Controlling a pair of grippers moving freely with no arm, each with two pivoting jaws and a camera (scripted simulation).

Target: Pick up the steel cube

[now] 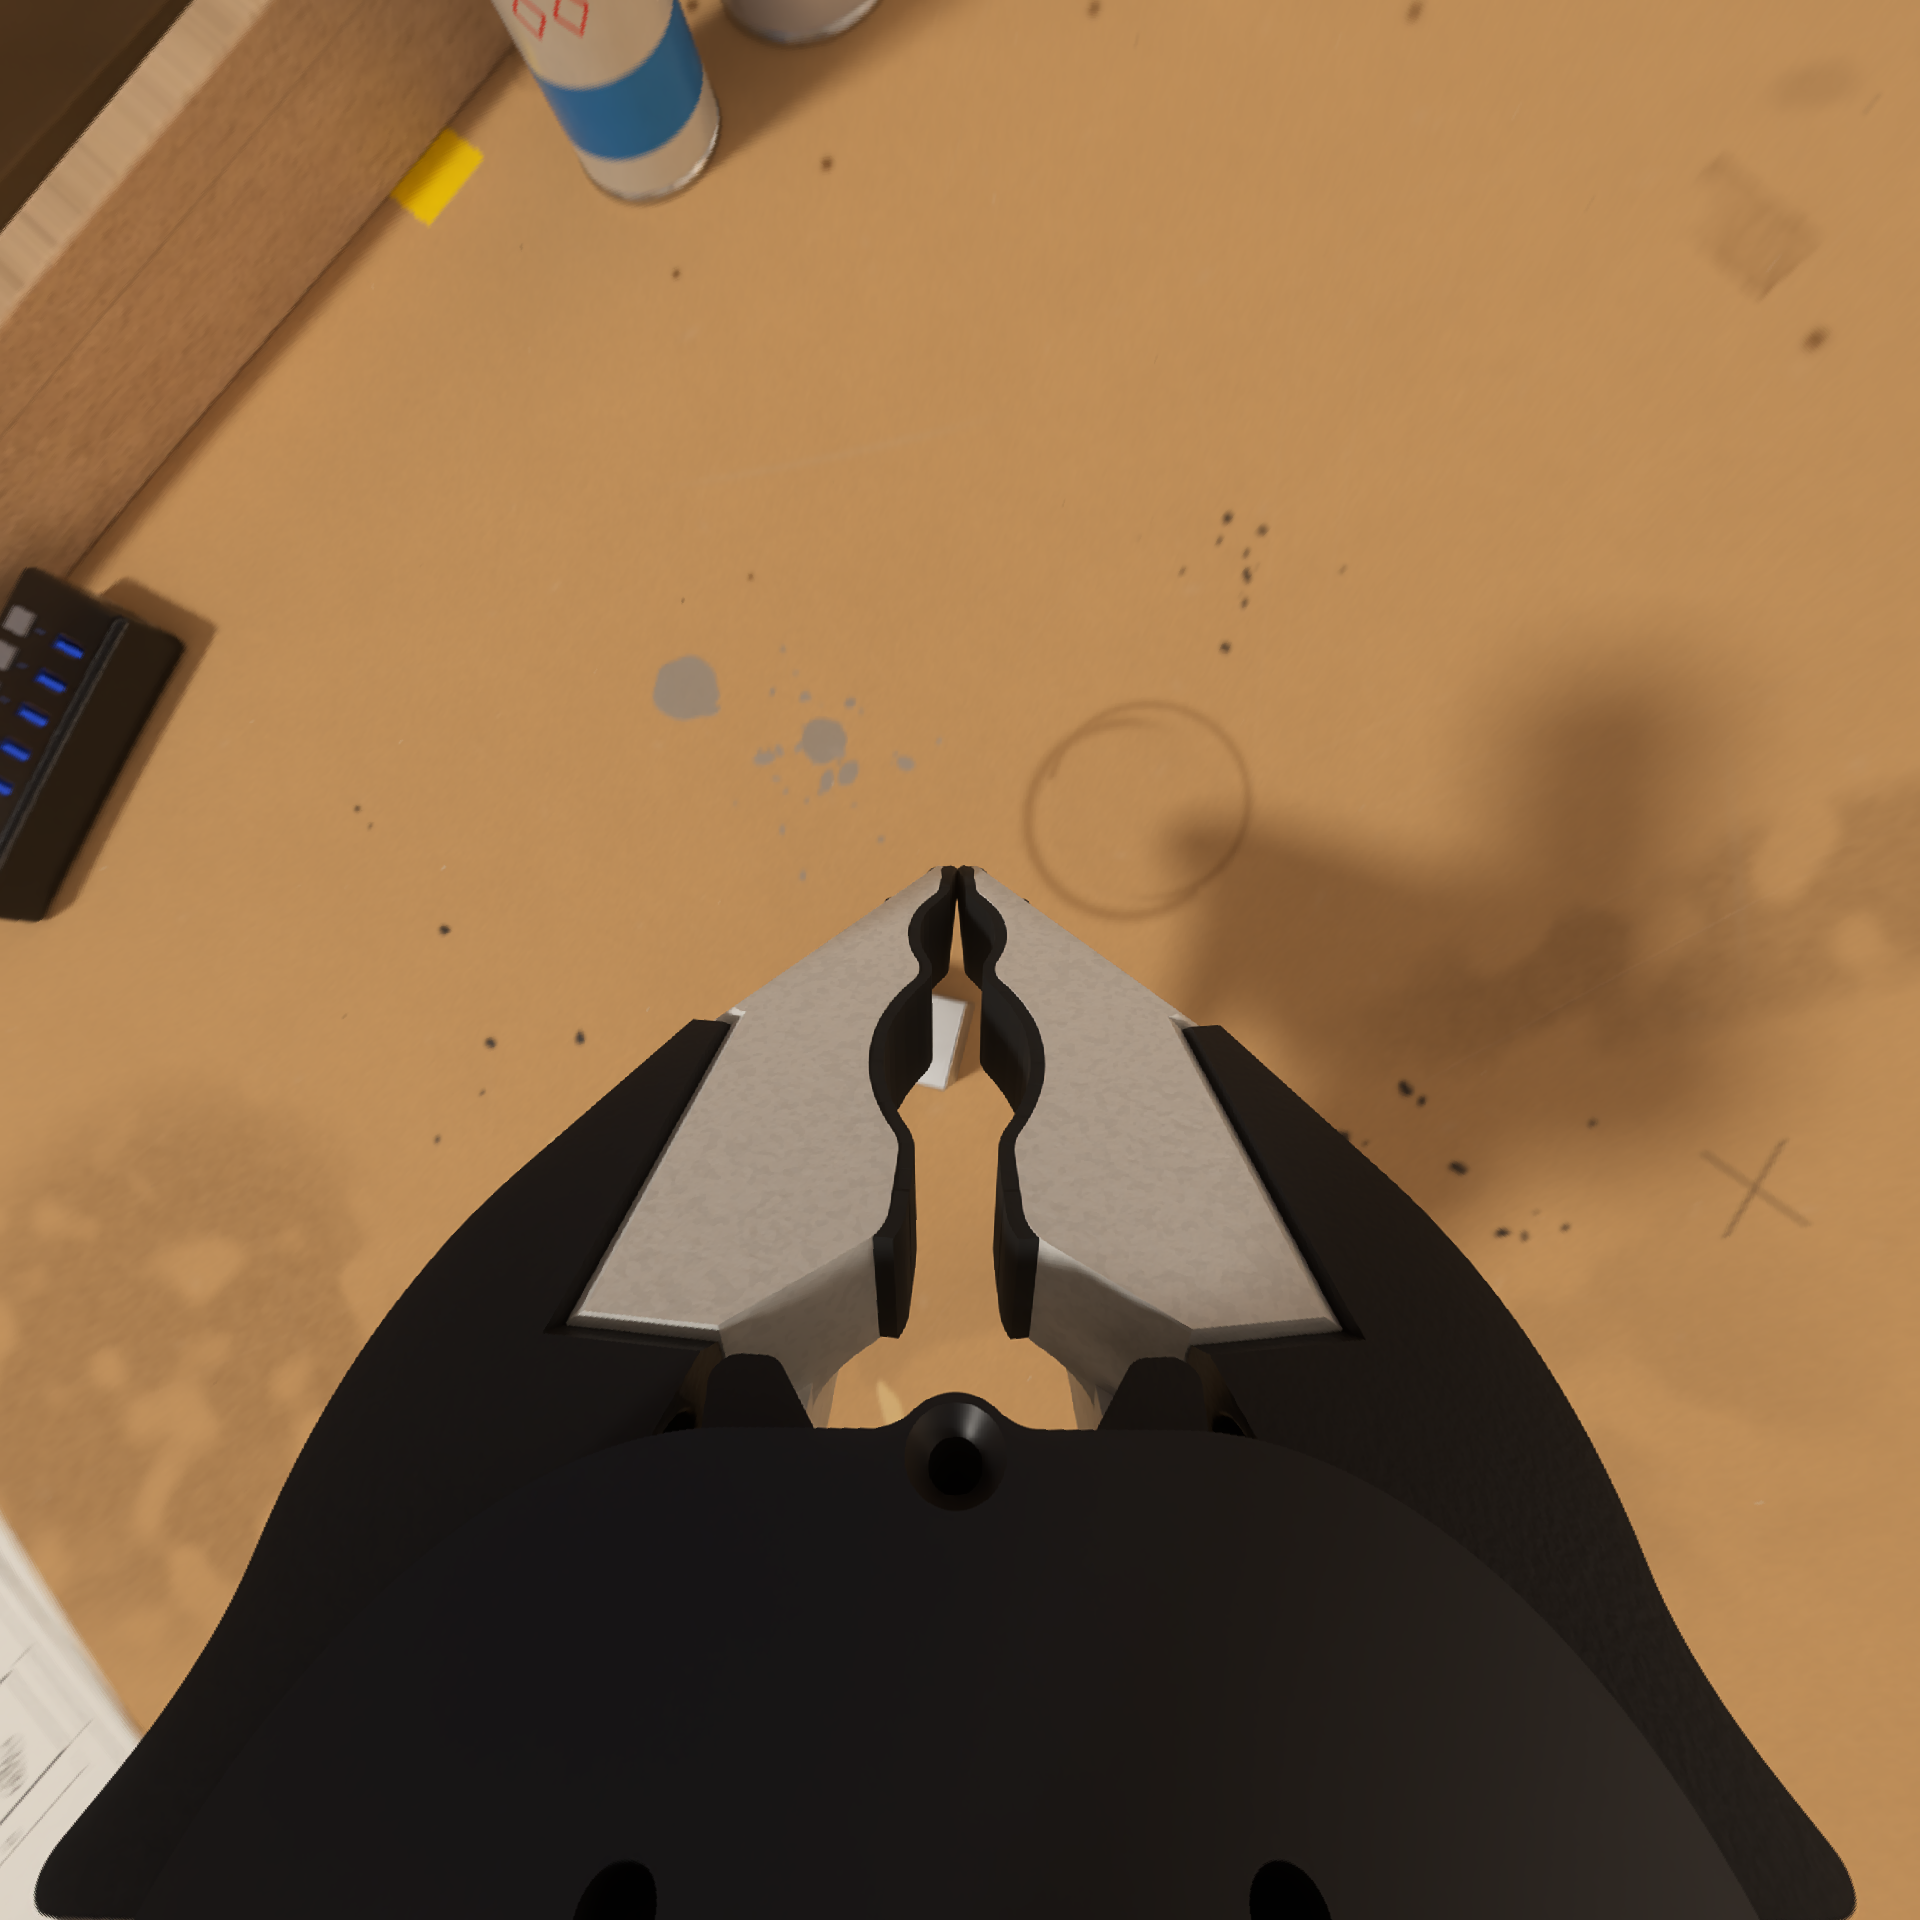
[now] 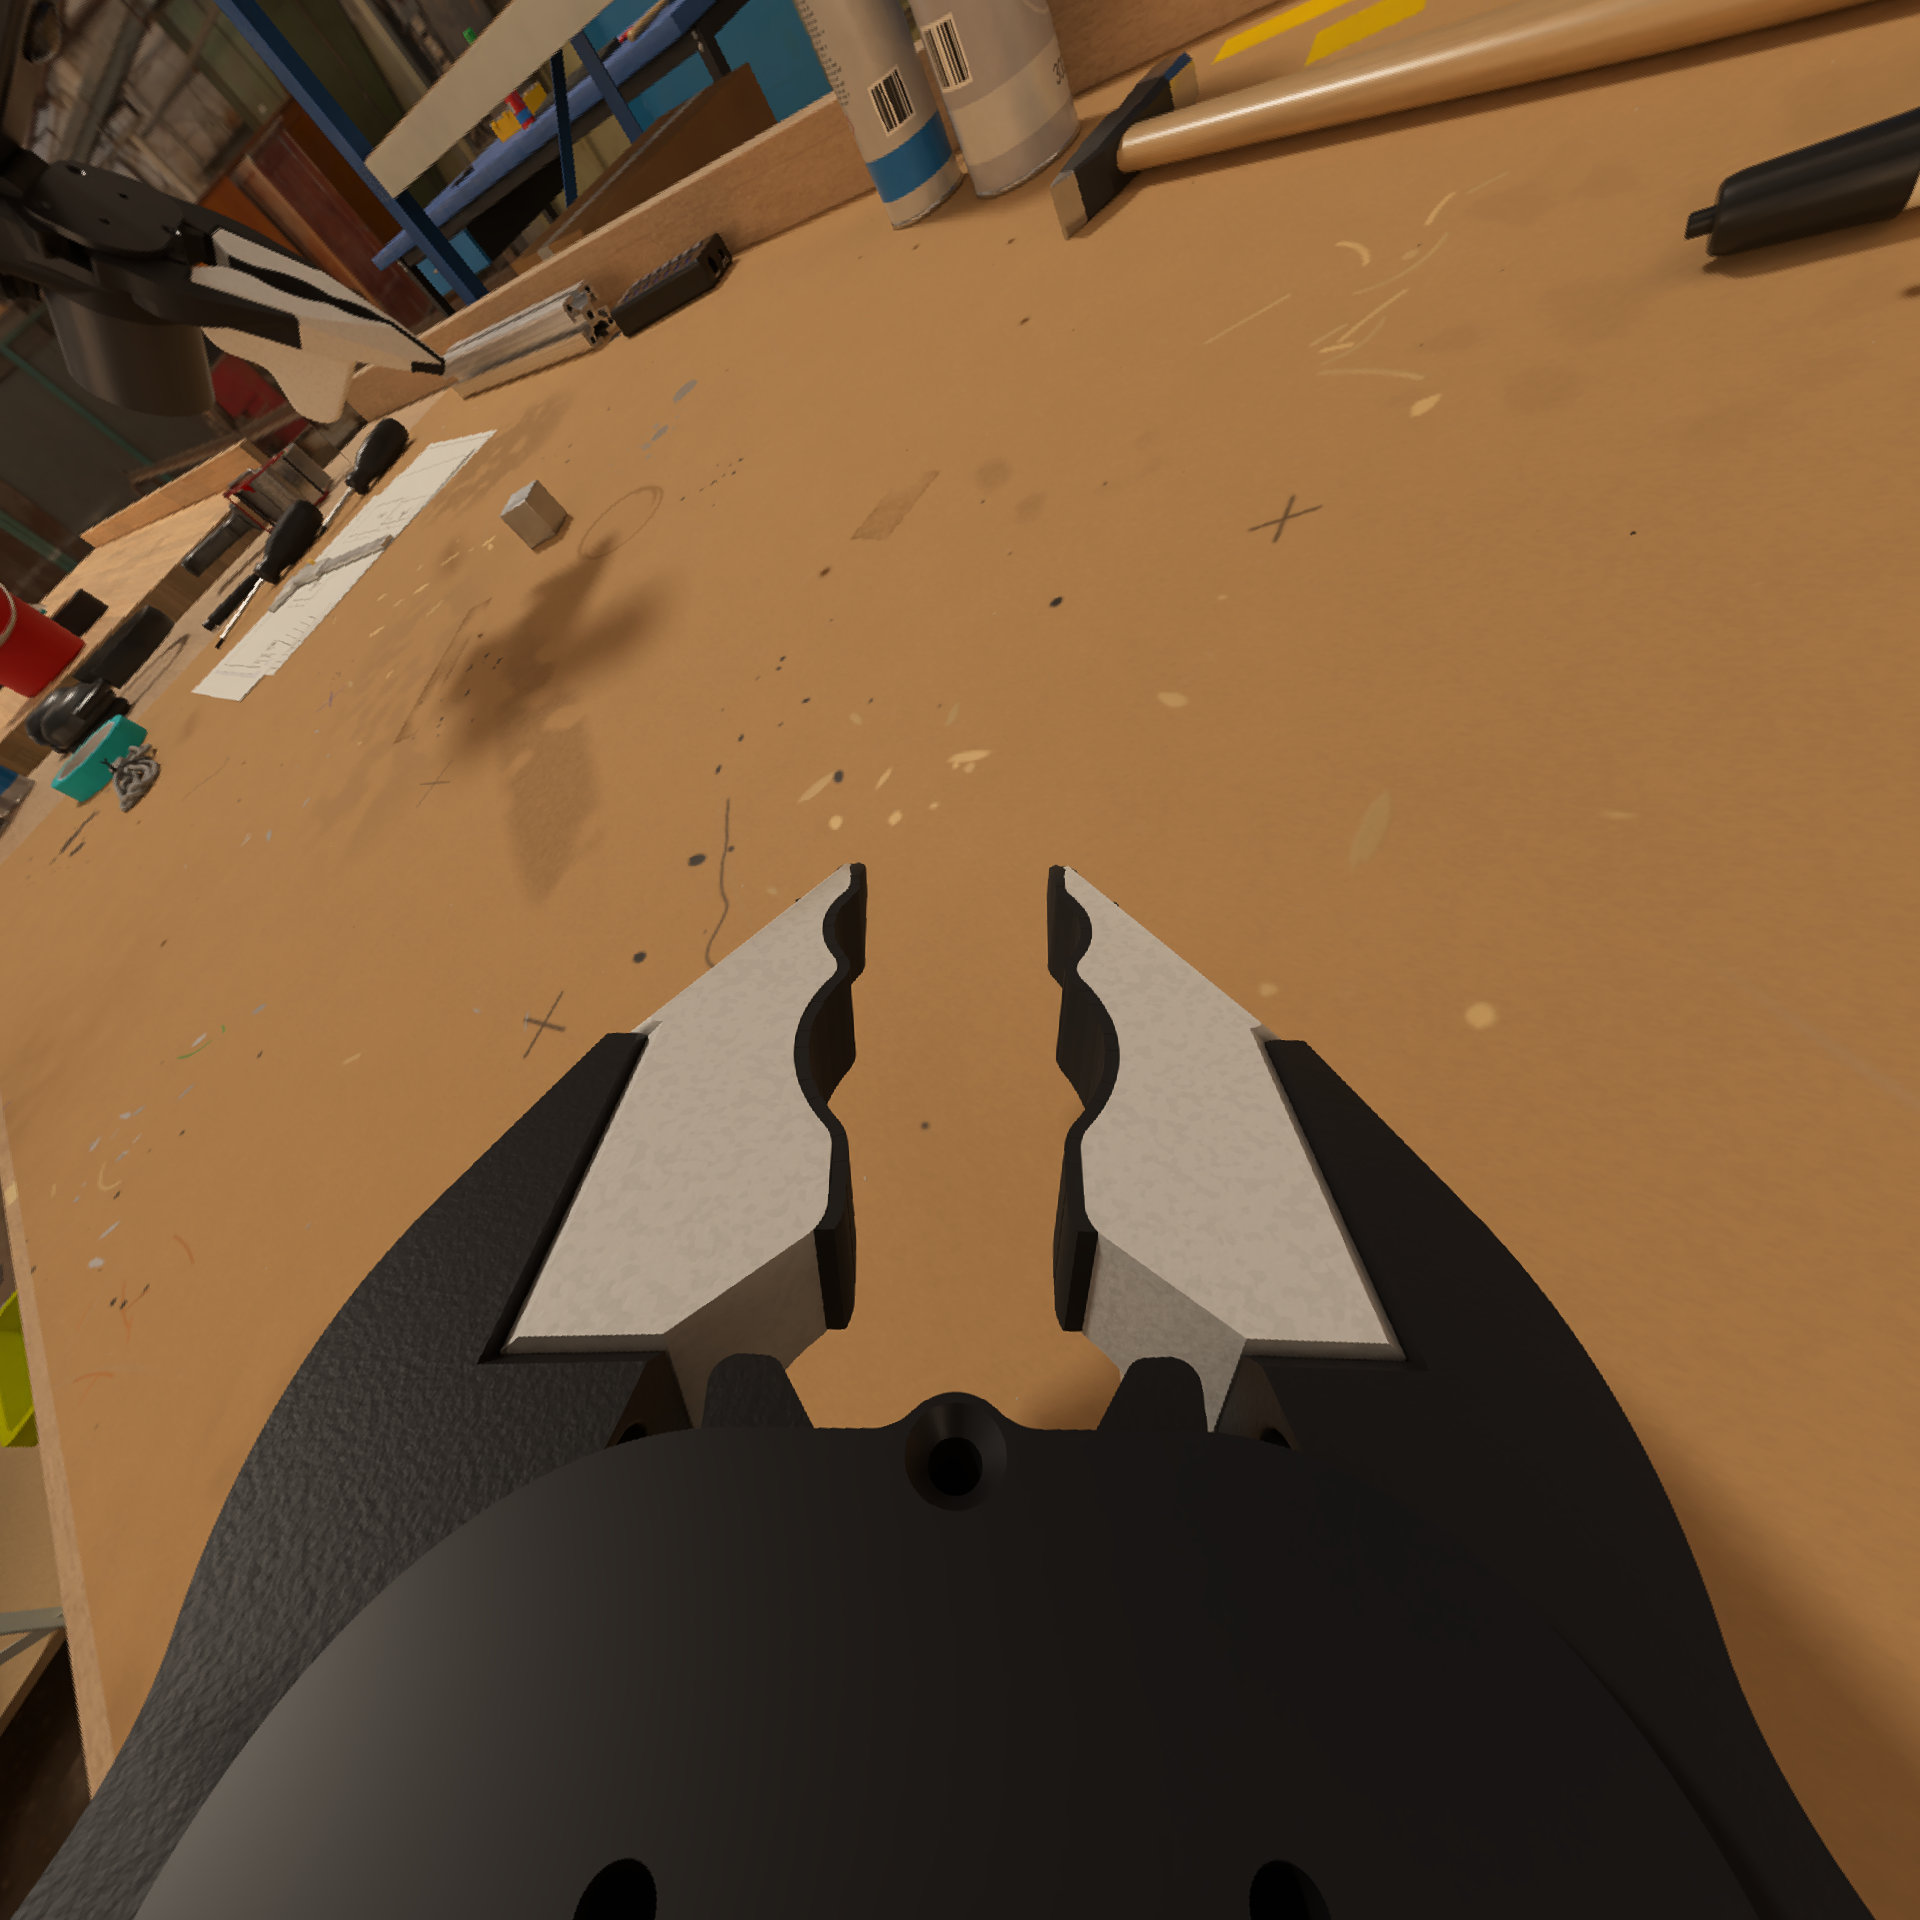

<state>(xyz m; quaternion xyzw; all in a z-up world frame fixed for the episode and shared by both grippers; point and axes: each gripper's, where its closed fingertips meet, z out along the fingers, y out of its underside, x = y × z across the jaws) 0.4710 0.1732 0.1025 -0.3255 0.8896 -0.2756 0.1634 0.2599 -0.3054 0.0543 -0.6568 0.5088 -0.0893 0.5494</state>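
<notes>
The steel cube (image 2: 535,514) is a small grey block that sits on the brown workbench (image 2: 1143,644), far left in the right wrist view. In the left wrist view only a pale sliver of it (image 1: 948,1049) shows through the gap behind the closed fingertips. My left gripper (image 1: 956,873) is shut and empty. It also shows in the right wrist view (image 2: 431,364), hanging well above the table, up and to the left of the cube and apart from it. My right gripper (image 2: 956,883) is open and empty, low over bare board, far from the cube.
Two spray cans (image 2: 935,104) and a hammer (image 2: 1132,145) stand at the back by a wooden rail (image 1: 156,312). A black hub with blue ports (image 1: 73,727) lies at the left. Screwdrivers (image 2: 281,540), a paper sheet (image 2: 343,551) and an aluminium profile (image 2: 530,332) lie beyond the cube.
</notes>
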